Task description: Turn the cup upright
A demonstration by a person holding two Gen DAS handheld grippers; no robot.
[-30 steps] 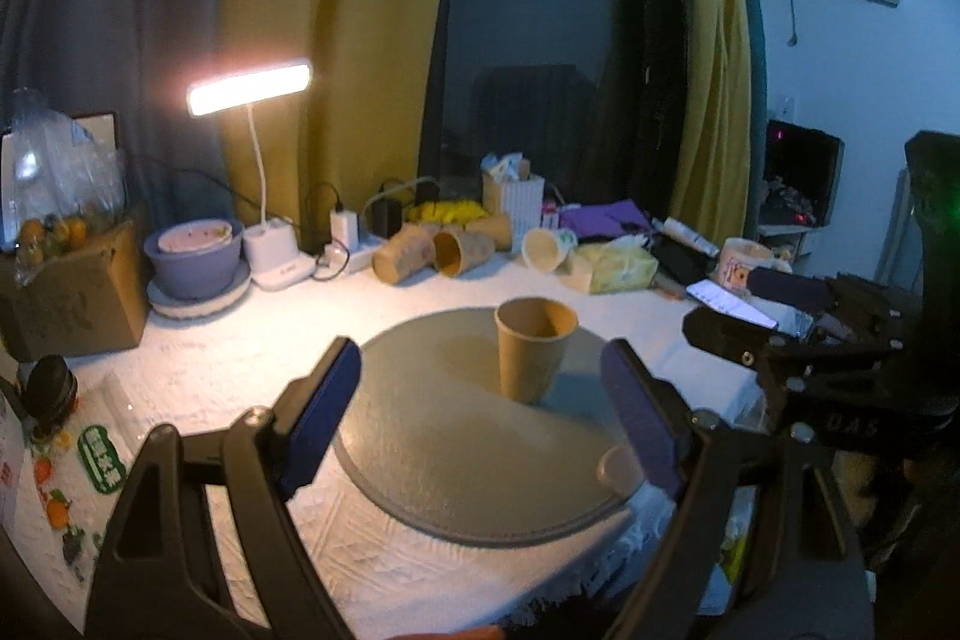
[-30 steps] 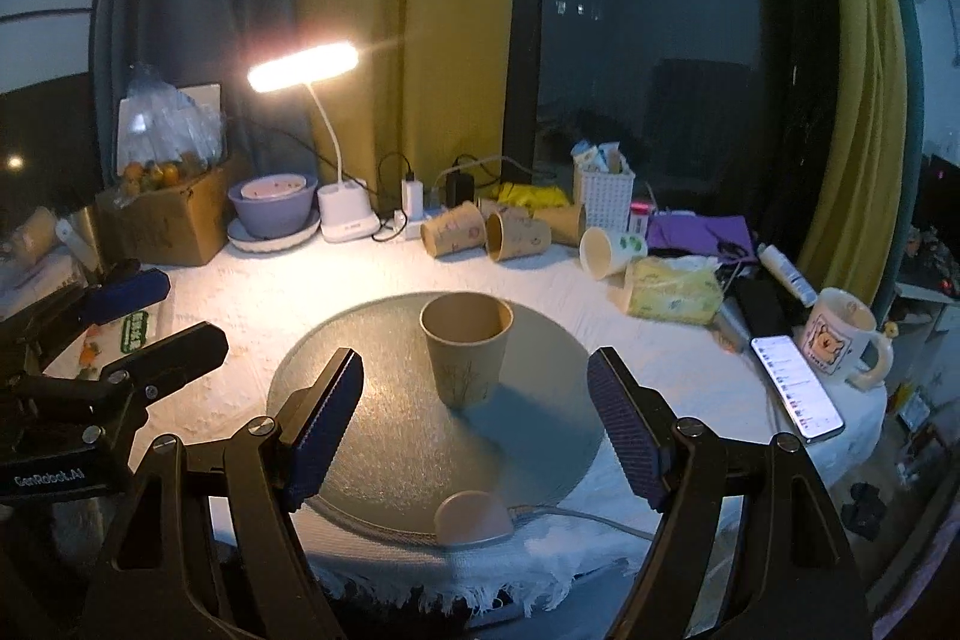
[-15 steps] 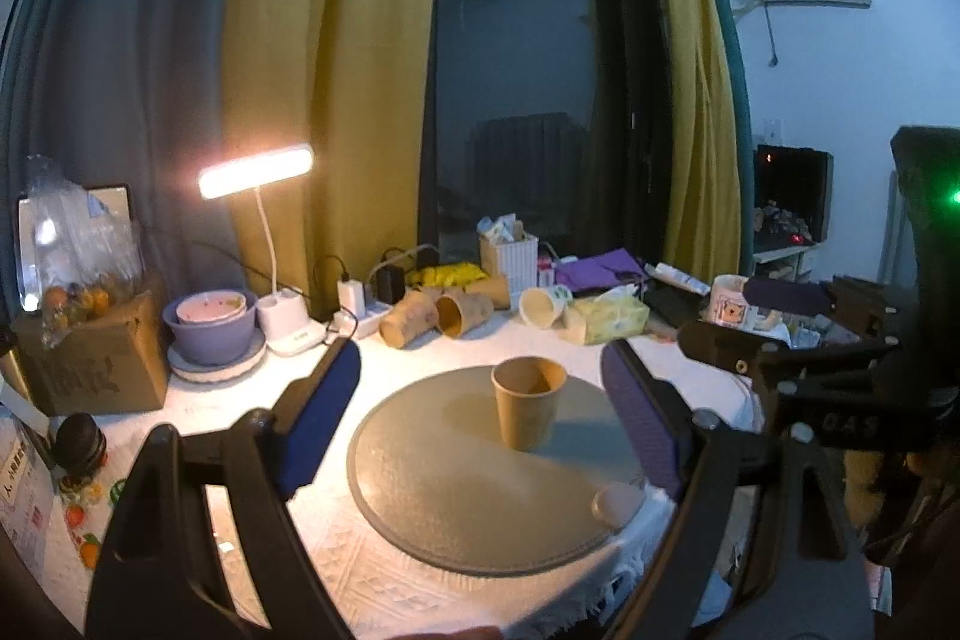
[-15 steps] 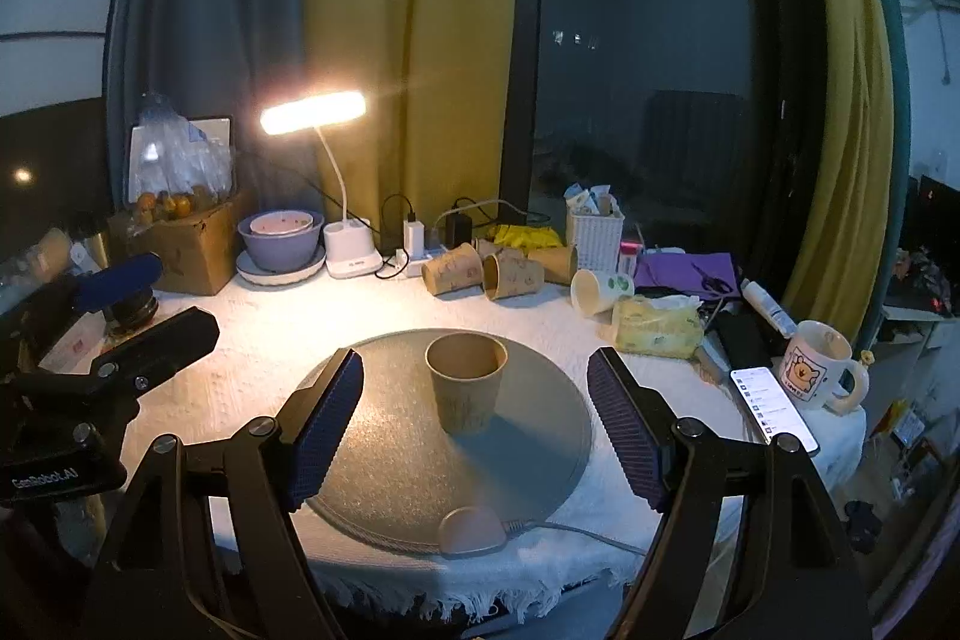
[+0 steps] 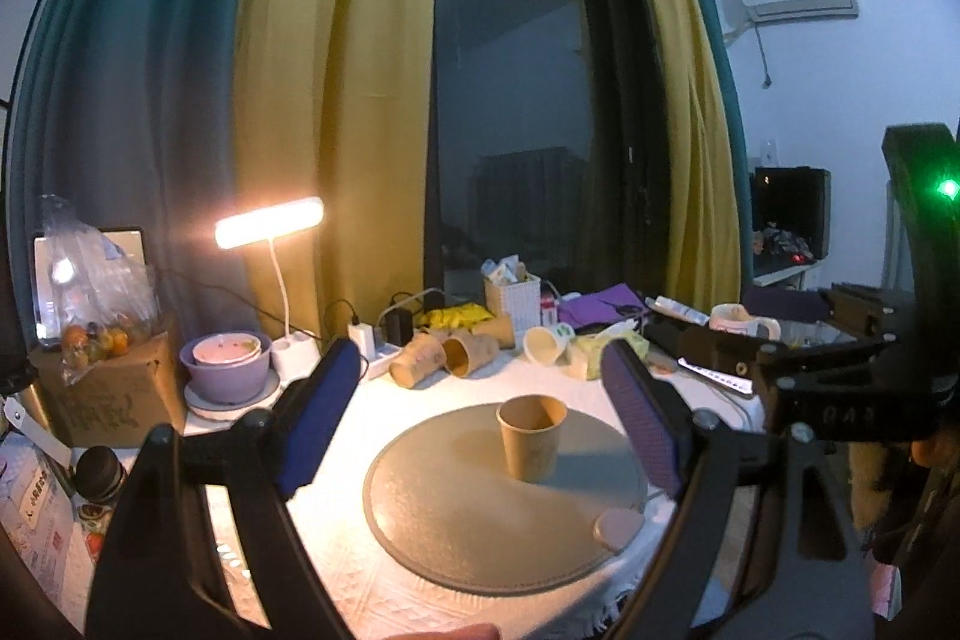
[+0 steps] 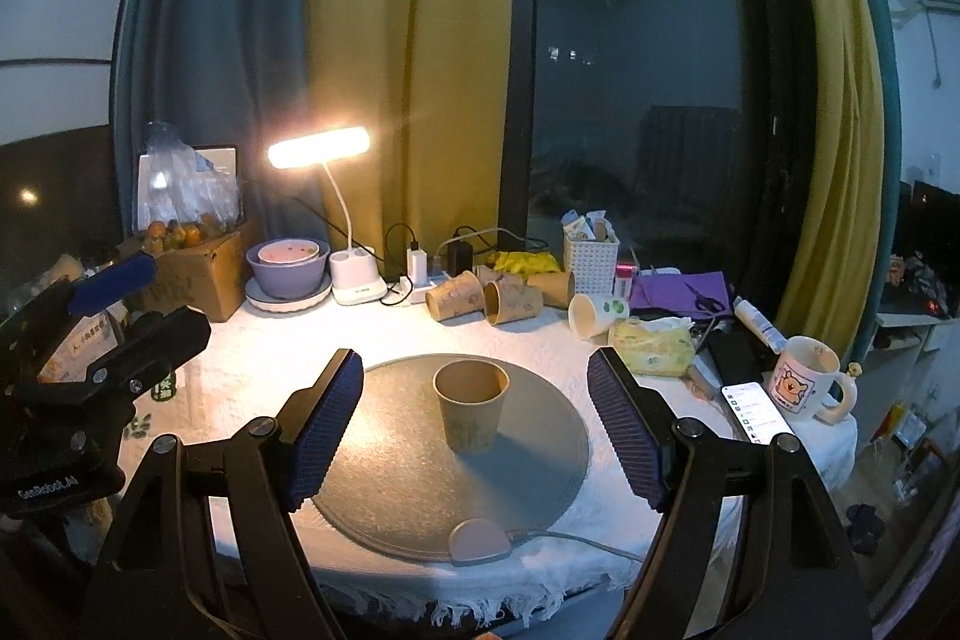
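A brown paper cup stands upright, mouth up, on a round grey mat; it also shows in the right wrist view on the mat. My left gripper is open and empty, held back from the cup. My right gripper is open and empty, also well short of the cup. Each gripper shows at the edge of the other's view: the left gripper on the left, the right gripper on the right.
Several paper cups lie on their sides at the table's back by a white basket. A lit desk lamp, purple bowl, cardboard box, mug, phone and tissue pack ring the mat.
Both grippers have pulled back and risen away from the table, so the cup and mat look smaller. The cup has stayed upright and in place.
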